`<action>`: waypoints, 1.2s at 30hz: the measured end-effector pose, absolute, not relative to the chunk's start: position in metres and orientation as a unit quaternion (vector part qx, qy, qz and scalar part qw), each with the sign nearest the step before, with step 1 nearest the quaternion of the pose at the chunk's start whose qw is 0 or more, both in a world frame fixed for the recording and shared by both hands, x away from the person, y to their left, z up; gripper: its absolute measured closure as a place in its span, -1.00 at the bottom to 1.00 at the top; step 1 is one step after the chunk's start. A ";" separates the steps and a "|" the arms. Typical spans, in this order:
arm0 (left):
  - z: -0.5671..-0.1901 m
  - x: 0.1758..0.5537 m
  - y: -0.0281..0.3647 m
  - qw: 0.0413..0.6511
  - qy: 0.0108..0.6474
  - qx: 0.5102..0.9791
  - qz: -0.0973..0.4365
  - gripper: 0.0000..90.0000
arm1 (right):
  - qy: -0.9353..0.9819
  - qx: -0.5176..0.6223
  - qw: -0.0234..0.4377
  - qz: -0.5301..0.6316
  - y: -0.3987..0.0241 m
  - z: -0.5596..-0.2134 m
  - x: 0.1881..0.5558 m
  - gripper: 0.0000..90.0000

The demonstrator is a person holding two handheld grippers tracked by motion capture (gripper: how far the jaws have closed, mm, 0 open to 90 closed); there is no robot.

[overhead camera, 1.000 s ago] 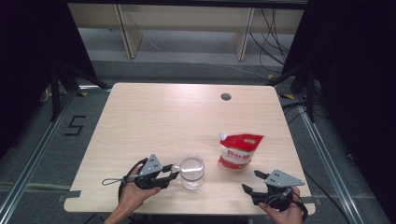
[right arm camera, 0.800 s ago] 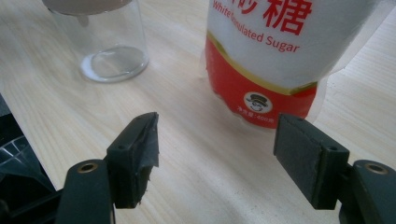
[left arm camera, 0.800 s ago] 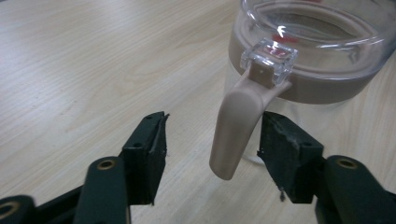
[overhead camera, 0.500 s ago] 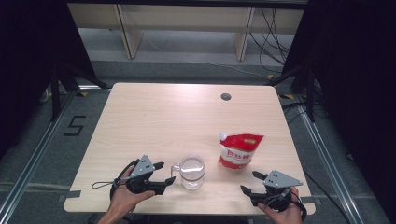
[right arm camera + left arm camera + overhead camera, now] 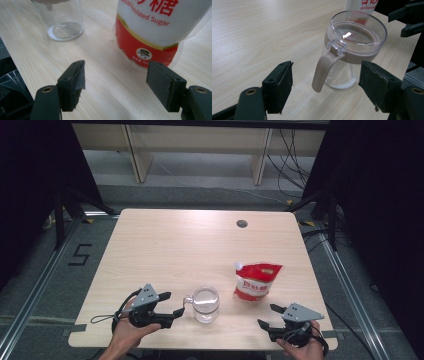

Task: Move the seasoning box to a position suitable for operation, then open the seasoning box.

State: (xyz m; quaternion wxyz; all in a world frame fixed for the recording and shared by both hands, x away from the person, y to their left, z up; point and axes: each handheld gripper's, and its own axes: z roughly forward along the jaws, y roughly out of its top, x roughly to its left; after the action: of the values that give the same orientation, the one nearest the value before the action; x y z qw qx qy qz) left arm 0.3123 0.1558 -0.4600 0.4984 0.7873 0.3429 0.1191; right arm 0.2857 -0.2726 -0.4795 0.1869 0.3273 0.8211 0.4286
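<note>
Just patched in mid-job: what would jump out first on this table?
The red-and-white sugar pouch stands out most, upright toward the right front of the pale wooden table. Just left of it sits a clear glass jar with a beige handle, near the front edge. The left gripper, whose jaws have just been opening, is apart from that handle; the right gripper is open in front of the pouch.

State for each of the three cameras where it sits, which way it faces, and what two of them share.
High view: above the table's near edge, facing forward and down; both hands, left gripper and right gripper show.
Left gripper view: rides the left gripper, facing the glass mug; open jaws.
Right gripper view: rides the right gripper, facing the sugar pouch; open jaws.
Shared: mug and pouch.
</note>
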 end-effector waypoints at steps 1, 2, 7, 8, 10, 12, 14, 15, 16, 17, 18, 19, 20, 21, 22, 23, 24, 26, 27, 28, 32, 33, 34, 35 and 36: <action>-0.460 0.312 0.157 0.498 0.346 0.786 0.119 -0.38 | 0.822 0.325 0.186 0.429 -0.272 -0.480 0.286 -0.29; -0.461 0.313 0.157 0.499 0.348 0.785 0.119 -0.37 | 0.824 0.326 0.178 0.427 -0.271 -0.480 0.285 -0.29; -0.463 0.315 0.161 0.501 0.352 0.782 0.116 -0.29 | 0.822 0.325 0.190 0.427 -0.272 -0.480 0.286 -0.29; -0.462 0.314 0.161 0.501 0.353 0.782 0.115 -0.25 | 0.823 0.324 0.190 0.426 -0.271 -0.480 0.286 -0.29; -0.461 0.314 0.162 0.502 0.347 0.784 0.114 -0.21 | 0.824 0.321 0.189 0.428 -0.271 -0.481 0.287 -0.29; -0.459 0.311 0.161 0.508 0.336 0.784 0.120 0.01 | 0.824 0.331 0.180 0.424 -0.268 -0.480 0.284 -0.29; -0.457 0.310 0.161 0.507 0.318 0.791 0.124 0.10 | 0.826 0.323 0.183 0.423 -0.269 -0.480 0.286 -0.29; -0.457 0.310 0.161 0.507 0.307 0.795 0.132 0.25 | 0.827 0.318 0.187 0.425 -0.269 -0.480 0.287 -0.29; -0.456 0.310 0.161 0.506 0.296 0.799 0.138 0.40 | 0.829 0.317 0.185 0.423 -0.268 -0.480 0.287 -0.26; -0.455 0.308 0.159 0.505 0.299 0.797 0.142 0.40 | 0.829 0.317 0.185 0.423 -0.268 -0.480 0.287 -0.26; -0.455 0.307 0.159 0.505 0.293 0.799 0.142 0.60 | 0.829 0.314 0.186 0.424 -0.268 -0.481 0.287 -0.24; -0.455 0.307 0.158 0.510 0.294 0.796 0.142 0.60 | 0.830 0.316 0.180 0.423 -0.267 -0.481 0.286 -0.24; -0.455 0.307 0.158 0.510 0.291 0.796 0.145 0.68 | 0.832 0.312 0.176 0.425 -0.267 -0.481 0.287 -0.24; -0.454 0.307 0.158 0.513 0.294 0.794 0.142 0.77 | 0.830 0.320 0.174 0.423 -0.267 -0.480 0.286 -0.24; -0.454 0.308 0.159 0.516 0.291 0.793 0.144 0.83 | 0.827 0.322 0.174 0.426 -0.267 -0.480 0.286 -0.24; -0.455 0.308 0.159 0.517 0.293 0.791 0.146 0.89 | 0.825 0.318 0.179 0.430 -0.268 -0.480 0.286 -0.24; -0.455 0.308 0.158 0.519 0.292 0.789 0.150 0.98 | 0.824 0.321 0.174 0.434 -0.267 -0.479 0.285 -0.25; -0.455 0.309 0.157 0.520 0.293 0.788 0.150 0.98 | 0.825 0.317 0.165 0.438 -0.266 -0.479 0.286 -0.25; -0.455 0.309 0.157 0.521 0.292 0.788 0.150 0.98 | 0.822 0.317 0.178 0.438 -0.266 -0.478 0.285 -0.25; -0.454 0.309 0.155 0.526 0.297 0.783 0.147 0.99 | 0.823 0.315 0.181 0.437 -0.264 -0.478 0.285 -0.27; -0.448 0.313 0.152 0.528 0.289 0.783 0.154 0.99 | 0.816 0.321 0.174 0.448 -0.264 -0.479 0.286 -0.37; -0.448 0.313 0.152 0.528 0.289 0.783 0.154 0.99 | 0.816 0.321 0.174 0.448 -0.264 -0.479 0.286 -0.37; -0.448 0.315 0.148 0.533 0.293 0.779 0.150 0.99 | 0.815 0.330 0.168 0.446 -0.263 -0.480 0.287 -0.41; -0.447 0.315 0.147 0.530 0.295 0.780 0.151 0.99 | 0.815 0.330 0.168 0.446 -0.263 -0.480 0.287 -0.41; -0.447 0.319 0.142 0.527 0.285 0.786 0.153 0.99 | 0.815 0.336 0.167 0.441 -0.261 -0.480 0.287 -0.45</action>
State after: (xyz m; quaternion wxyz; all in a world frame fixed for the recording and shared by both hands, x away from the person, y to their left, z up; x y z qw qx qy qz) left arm 0.3188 0.1425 -0.4465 0.5271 0.7860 0.2845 0.1529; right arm 0.2870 -0.2614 -0.4802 0.1674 0.3357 0.8152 0.4414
